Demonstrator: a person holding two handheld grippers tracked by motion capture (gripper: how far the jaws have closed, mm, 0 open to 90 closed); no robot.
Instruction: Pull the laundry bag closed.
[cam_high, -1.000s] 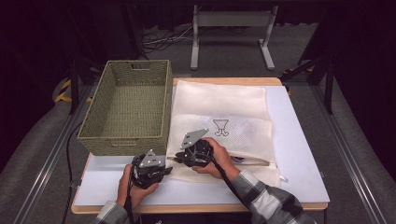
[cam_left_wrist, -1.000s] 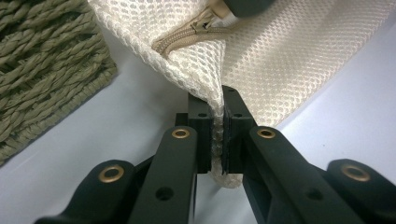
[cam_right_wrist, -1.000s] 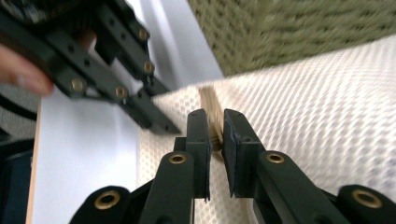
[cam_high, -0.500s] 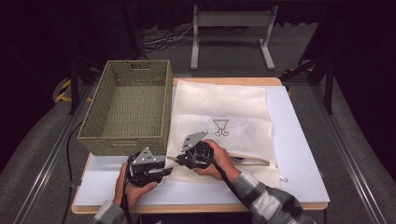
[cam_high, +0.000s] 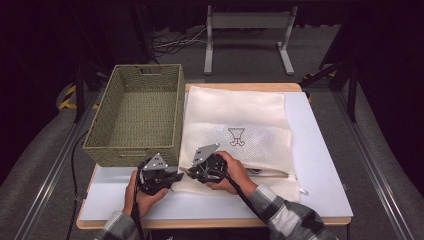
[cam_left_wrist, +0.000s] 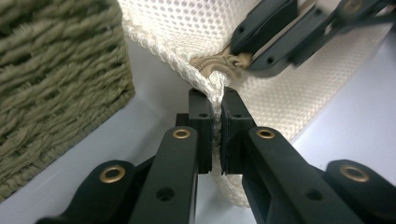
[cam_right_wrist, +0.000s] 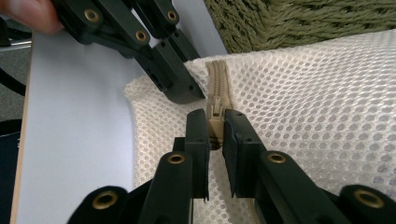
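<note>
So the white mesh bag (cam_high: 235, 135) is lying flat on the table (cam_high: 325, 170), right of the woven basket (cam_high: 137, 112), and both grippers are working at its near left corner. That corner is sitting right inside the left gripper (cam_left_wrist: 214, 100): in the left gripper view the jaws are pressing together on the corded edge of the bag, with only the fabric between the pads, and they have just been closing onto it. In the high view the left gripper (cam_high: 176, 176) is sitting just off the bag's near left corner, on the bare table near the basket's near wall. The right gripper (cam_right_wrist: 215, 122) is coming in from the other side, and the tan zipper (cam_right_wrist: 216, 95) is running straight up between its jaws. It is pinching the zipper pull, with the jaws nearly together and just easing open a touch, though the pads are touching the pull on both sides. In the high view the right gripper (cam_high: 192, 171) is resting on the bag's near edge, tip to tip with the left one, and the two are almost touching. Both hands are staying low near the table's near edge.
</note>
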